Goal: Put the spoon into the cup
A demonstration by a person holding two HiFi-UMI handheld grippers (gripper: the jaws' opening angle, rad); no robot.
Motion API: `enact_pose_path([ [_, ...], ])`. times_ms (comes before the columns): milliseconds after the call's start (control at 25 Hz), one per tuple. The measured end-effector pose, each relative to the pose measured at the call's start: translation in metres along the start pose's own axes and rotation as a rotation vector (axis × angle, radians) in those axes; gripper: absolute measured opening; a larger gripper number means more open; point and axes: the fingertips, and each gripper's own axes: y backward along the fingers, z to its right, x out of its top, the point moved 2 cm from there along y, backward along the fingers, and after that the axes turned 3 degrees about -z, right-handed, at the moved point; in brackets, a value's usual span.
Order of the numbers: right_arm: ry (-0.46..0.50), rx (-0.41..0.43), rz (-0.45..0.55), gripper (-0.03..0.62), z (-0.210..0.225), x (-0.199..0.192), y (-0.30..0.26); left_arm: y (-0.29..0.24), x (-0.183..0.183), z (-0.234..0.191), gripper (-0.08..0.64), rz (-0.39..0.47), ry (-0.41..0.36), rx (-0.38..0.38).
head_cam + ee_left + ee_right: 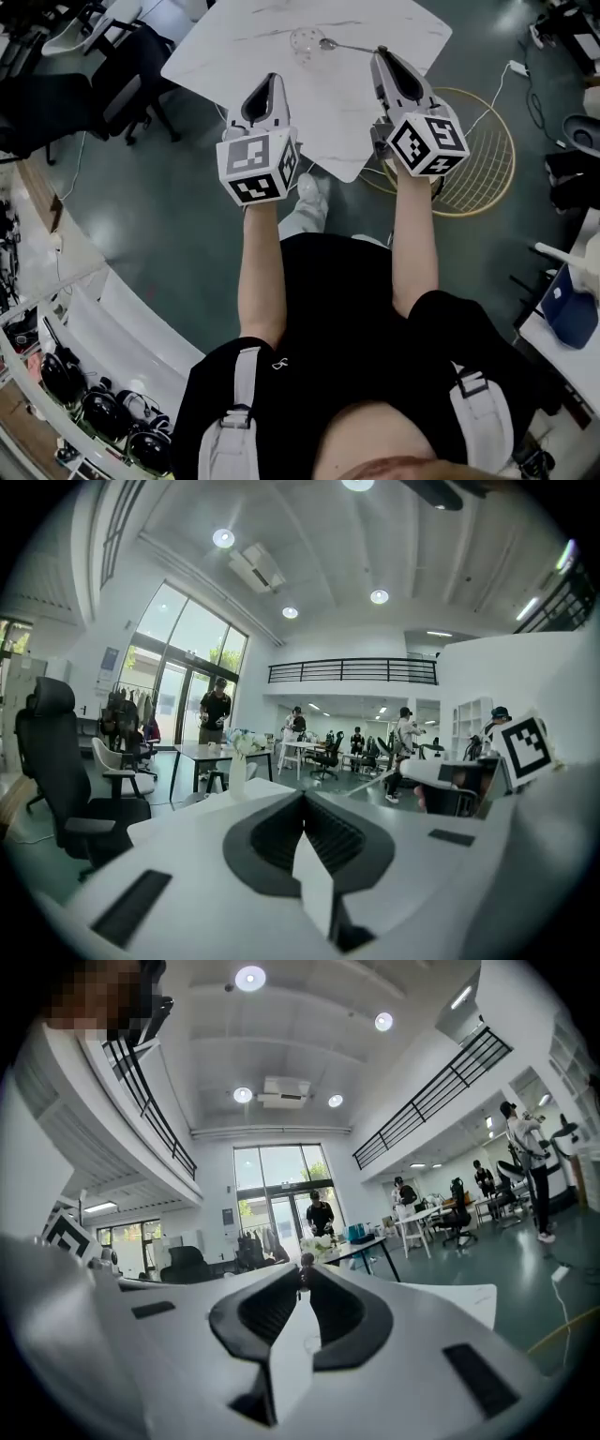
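Note:
A clear glass cup [305, 41] stands near the far side of the white marble table [234, 52]. Just to its right a metal spoon [343, 46] is held about level above the table, its bowl end beside the cup's rim. My right gripper [379, 53] is shut on the end of the handle. In the right gripper view only a small dark bit of the spoon [303, 1261] shows at the tip of the right gripper [305, 1275]. My left gripper [269, 84] hovers over the table's near part, shut and holding nothing. The left gripper [305, 797] shows its jaws meeting in its own view.
A gold wire basket [478, 155] stands on the floor at the table's right corner, with a white cable [502, 84] beyond it. Dark office chairs [112, 75] sit to the table's left. A shelf with headsets [103, 412] curves along the lower left. People stand among the far desks [216, 752].

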Motion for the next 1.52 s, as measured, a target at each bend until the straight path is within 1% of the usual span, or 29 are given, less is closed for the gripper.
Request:
enact_pose_path([
  [80,0.009,-0.031,-0.004,0.049,0.013,0.005,-0.016,-0.023,0.004,-0.008,0.012,-0.004,0.006,-0.019],
  [200,0.03,-0.058,-0.011,0.049,0.018,0.012,-0.038,-0.048,0.01,-0.021,0.012,-0.009,0.018,-0.041],
  [400,0.097,-0.036,-0.087,0.049,0.01,0.002,-0.066,-0.073,0.001,-0.041,0.012,-0.036,0.092,-0.038],
  [640,0.134,-0.04,-0.142,0.05,0.01,-0.009,-0.089,-0.088,-0.011,-0.059,0.012,-0.059,0.141,-0.031],
  [800,0.142,-0.048,-0.17,0.049,0.014,-0.017,-0.098,-0.088,-0.014,-0.067,0.012,-0.067,0.147,-0.021],
  [920,0.157,-0.038,-0.199,0.051,0.016,-0.022,-0.112,-0.087,-0.014,-0.079,0.012,-0.07,0.151,0.006],
  [1040,0.192,-0.035,-0.261,0.051,0.019,-0.032,-0.125,-0.09,-0.015,-0.09,0.012,-0.09,0.157,0.028],
  [1120,0.235,-0.034,-0.318,0.051,0.023,-0.041,-0.135,-0.092,-0.015,-0.093,0.012,-0.092,0.164,0.031],
  [1200,0.267,-0.016,-0.371,0.051,0.026,-0.054,-0.148,-0.097,-0.015,-0.094,0.012,-0.089,0.168,0.029],
  [1400,0.321,0.048,-0.494,0.051,0.033,-0.096,-0.175,-0.107,-0.016,-0.085,0.012,-0.099,0.16,0.013],
  [1520,0.326,0.068,-0.57,0.051,0.039,-0.125,-0.19,-0.11,-0.013,-0.083,0.012,-0.095,0.153,0.011],
])
